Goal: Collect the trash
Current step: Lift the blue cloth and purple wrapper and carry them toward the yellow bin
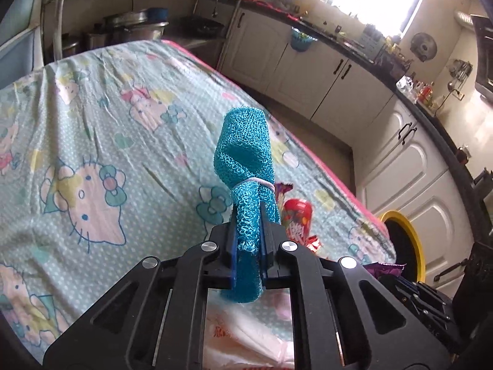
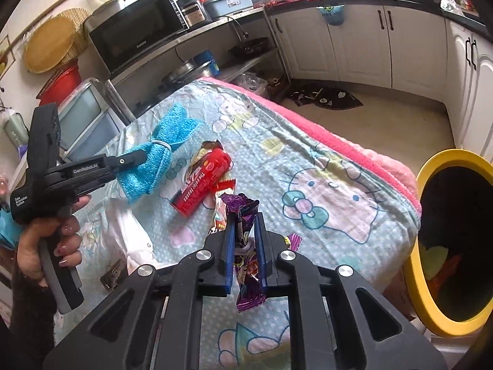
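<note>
— So, what did your left gripper (image 1: 248, 234) have?

— I had its two fingers squeezed tight on a blue-green knitted mesh cloth (image 1: 243, 166), the kind tied in the middle with a thin white band (image 1: 262, 182) so it looked like a bow. The cloth stuck up past the fingers, lifted off the table. From the right camera I could see a hand (image 2: 52, 234) wrapped round that gripper's grey handle.

— And the right gripper (image 2: 245, 240)?

— I had its fingers pinched on a crinkly purple snack wrapper (image 2: 246, 265). The wrapper stood upright between the blue pads, with one end poking up and the other hanging down below.

— Where was the rest of the trash?

— It lay on the table cloth with cartoon cats and white dots (image 2: 323, 166). A red tube-shaped candy pack with white writing (image 2: 203, 182) lay on its side near the middle, just past my right gripper. A red and white wrapper (image 2: 222, 197) lay touching it. A white plastic bag (image 2: 129, 234) lay crumpled near the left hand.

— And the bin?

— A dark bin with a round yellow rim (image 2: 416, 277) stood just beside the table's right corner, down on the floor.
</note>
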